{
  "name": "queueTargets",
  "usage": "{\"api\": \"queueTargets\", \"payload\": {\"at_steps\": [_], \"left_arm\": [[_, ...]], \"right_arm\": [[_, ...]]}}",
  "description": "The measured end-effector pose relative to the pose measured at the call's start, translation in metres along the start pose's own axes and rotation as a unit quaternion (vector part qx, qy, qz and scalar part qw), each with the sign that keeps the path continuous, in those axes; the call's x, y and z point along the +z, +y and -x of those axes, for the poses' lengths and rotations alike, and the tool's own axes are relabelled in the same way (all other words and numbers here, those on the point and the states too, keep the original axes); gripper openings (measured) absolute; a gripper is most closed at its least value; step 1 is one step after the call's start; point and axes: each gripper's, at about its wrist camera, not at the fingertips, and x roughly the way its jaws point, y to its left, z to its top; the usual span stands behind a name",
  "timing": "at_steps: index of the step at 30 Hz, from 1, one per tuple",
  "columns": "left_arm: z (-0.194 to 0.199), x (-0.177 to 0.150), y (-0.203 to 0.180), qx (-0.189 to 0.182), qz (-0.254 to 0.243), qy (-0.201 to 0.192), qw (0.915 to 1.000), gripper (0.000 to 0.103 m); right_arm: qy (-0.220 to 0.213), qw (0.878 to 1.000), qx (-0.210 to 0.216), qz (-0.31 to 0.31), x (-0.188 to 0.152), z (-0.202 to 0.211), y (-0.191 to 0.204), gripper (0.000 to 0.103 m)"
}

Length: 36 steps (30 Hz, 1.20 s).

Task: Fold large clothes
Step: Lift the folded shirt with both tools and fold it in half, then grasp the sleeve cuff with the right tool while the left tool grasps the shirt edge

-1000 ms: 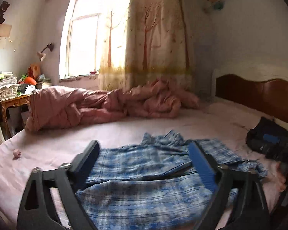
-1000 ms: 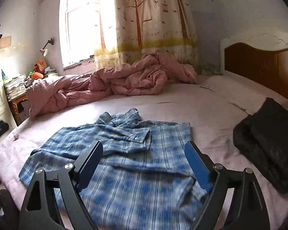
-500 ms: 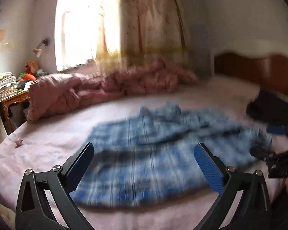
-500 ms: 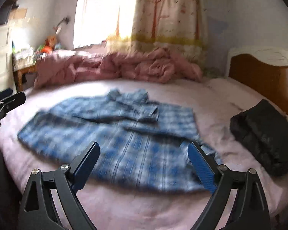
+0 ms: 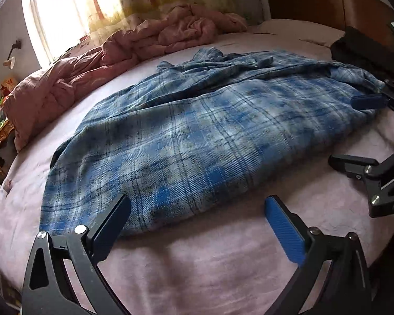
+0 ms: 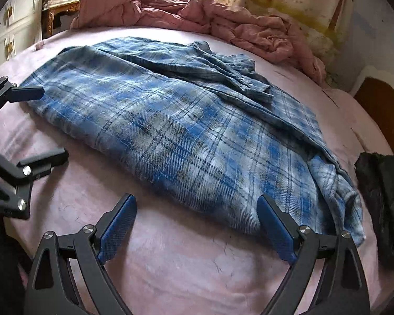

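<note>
On the pink bed (image 5: 223, 262), a blue plaid shirt (image 5: 197, 136) lies spread flat. The left gripper (image 5: 197, 218) and right gripper (image 6: 197, 215) hover at its near hem, fingers spread wide and gripping nothing. A crumpled pink quilt (image 6: 223, 18) lies beyond, a black bundle (image 6: 386, 191) beside.

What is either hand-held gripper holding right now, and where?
Nothing: left hand-held gripper and right hand-held gripper are both open over the plaid shirt's near edge.
</note>
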Motion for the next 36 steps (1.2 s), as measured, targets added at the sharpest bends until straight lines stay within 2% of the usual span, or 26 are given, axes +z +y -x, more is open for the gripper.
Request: {"api": "queueTargets", "payload": {"at_steps": [7, 9, 12, 15, 16, 18, 20, 21, 22, 23, 24, 25, 26, 28, 31, 34, 36], "left_arm": [[-0.02, 0.004, 0.04, 0.048, 0.071, 0.011, 0.9962, 0.101], [-0.024, 0.0, 0.057, 0.063, 0.097, 0.012, 0.9932, 0.101], [-0.027, -0.007, 0.087, 0.082, 0.142, 0.02, 0.9863, 0.095], [-0.028, -0.019, 0.124, 0.053, 0.232, 0.018, 0.9711, 0.087], [-0.027, -0.023, 0.133, 0.044, 0.256, 0.012, 0.9657, 0.08], [-0.024, -0.024, 0.142, 0.044, 0.267, 0.003, 0.9627, 0.072], [-0.023, -0.023, 0.14, 0.057, 0.26, -0.001, 0.9639, 0.06], [-0.022, -0.023, 0.139, 0.059, 0.256, -0.003, 0.9649, 0.056], [-0.023, -0.022, 0.138, 0.058, 0.252, -0.004, 0.9659, 0.043], [-0.023, -0.021, 0.136, 0.057, 0.248, -0.004, 0.9672, 0.021], [-0.023, -0.021, 0.134, 0.06, 0.243, -0.006, 0.968, 0.007], [-0.022, -0.021, 0.134, 0.066, 0.244, -0.011, 0.9676, 0.002], [-0.018, -0.022, 0.135, 0.068, 0.249, -0.02, 0.9659, 0.002], [-0.006, -0.022, 0.137, 0.077, 0.251, -0.036, 0.9642, 0.002], [0.019, -0.019, 0.13, 0.092, 0.237, -0.069, 0.9646, 0.002], [0.048, -0.019, 0.128, 0.075, 0.248, -0.086, 0.962, 0.002], [0.072, -0.016, 0.123, 0.068, 0.238, -0.095, 0.9643, 0.002]], "right_arm": [[-0.01, 0.998, -0.046, -0.039, 0.001, -0.012, -0.022, 0.094], [-0.007, 0.997, -0.052, -0.056, 0.002, -0.015, -0.032, 0.094], [-0.001, 0.993, -0.092, -0.074, 0.0, -0.017, -0.049, 0.094], [0.001, 0.987, -0.125, -0.099, -0.004, -0.018, -0.071, 0.094], [0.003, 0.986, -0.133, -0.105, -0.004, -0.019, -0.076, 0.094], [0.002, 0.98, -0.164, -0.114, -0.005, -0.017, -0.087, 0.094], [-0.001, 0.977, -0.176, -0.12, -0.006, -0.016, -0.094, 0.082], [-0.001, 0.977, -0.176, -0.121, -0.006, -0.015, -0.095, 0.081], [-0.003, 0.977, -0.175, -0.12, -0.006, -0.014, -0.096, 0.074], [-0.004, 0.978, -0.175, -0.117, -0.007, -0.014, -0.096, 0.064], [-0.003, 0.978, -0.175, -0.113, -0.007, -0.014, -0.095, 0.056], [-0.003, 0.978, -0.176, -0.11, -0.007, -0.014, -0.095, 0.033], [-0.002, 0.978, -0.178, -0.113, -0.009, -0.014, -0.094, 0.006], [-0.008, 0.975, -0.174, -0.139, -0.012, -0.01, -0.1, 0.005], [-0.03, 0.972, -0.143, -0.183, -0.016, 0.009, -0.11, 0.004], [-0.061, 0.967, -0.137, -0.205, -0.022, 0.043, -0.116, 0.004], [-0.08, 0.964, -0.143, -0.211, -0.027, 0.067, -0.117, 0.004]]}}
